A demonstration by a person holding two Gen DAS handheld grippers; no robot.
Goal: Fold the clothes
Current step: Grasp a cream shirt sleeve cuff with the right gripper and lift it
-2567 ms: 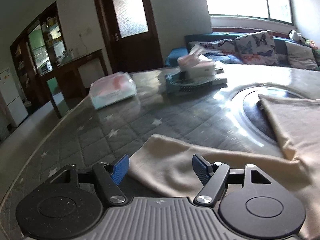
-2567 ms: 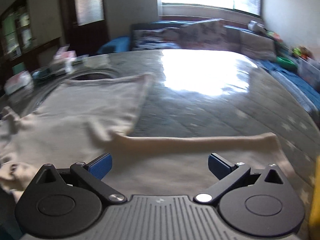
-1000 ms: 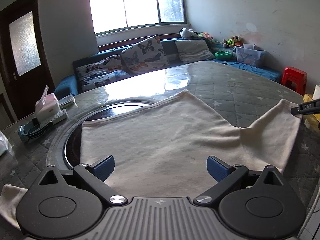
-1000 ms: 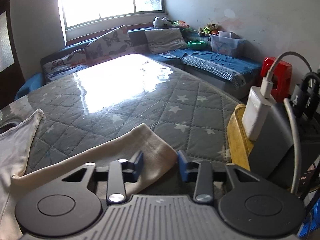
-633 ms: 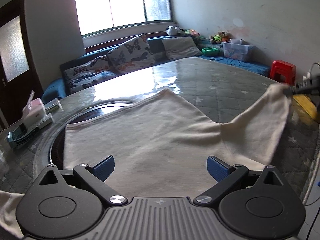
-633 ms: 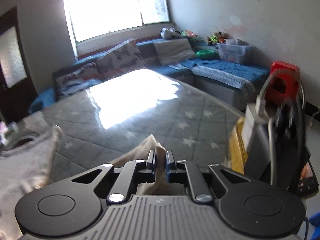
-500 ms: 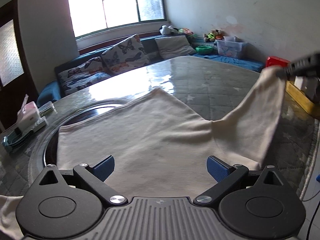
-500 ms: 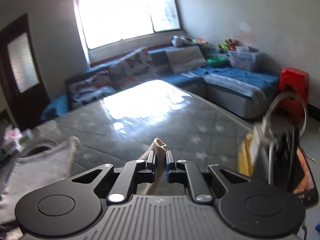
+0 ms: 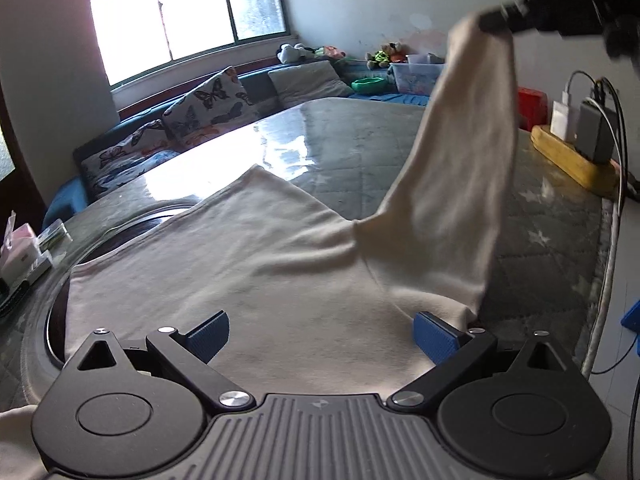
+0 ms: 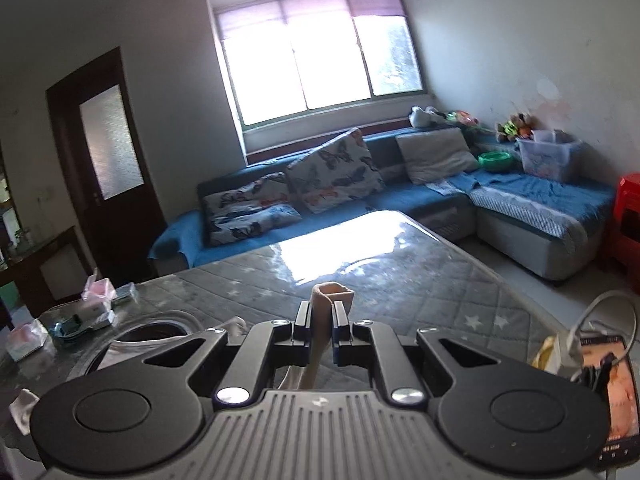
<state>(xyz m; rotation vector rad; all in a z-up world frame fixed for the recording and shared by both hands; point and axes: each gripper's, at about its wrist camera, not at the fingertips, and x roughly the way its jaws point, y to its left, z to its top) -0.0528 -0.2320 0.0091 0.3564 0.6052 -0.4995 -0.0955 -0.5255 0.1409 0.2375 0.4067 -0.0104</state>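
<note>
A cream long-sleeved shirt (image 9: pixel 248 264) lies spread on the quilted grey table (image 9: pixel 352 164). My left gripper (image 9: pixel 320 334) is open and hovers low over the shirt's near hem, holding nothing. My right gripper (image 10: pixel 321 322) is shut on the cuff of the shirt's sleeve (image 10: pixel 332 294). In the left wrist view that sleeve (image 9: pixel 460 184) hangs stretched up from the shirt's body to the right gripper (image 9: pixel 500 20) high at the upper right.
A tissue box (image 10: pixel 98 294) and small items sit at the table's far left, by a dark round inset (image 10: pixel 154 330). A yellow block with chargers and cables (image 9: pixel 576 156) and a phone (image 10: pixel 608 392) sit at the right edge. A blue sofa (image 10: pixel 400 204) lies beyond.
My right gripper closed on the sleeve cuff and lifted it high off the table, pulling the sleeve upward. My left gripper stayed open over the hem.
</note>
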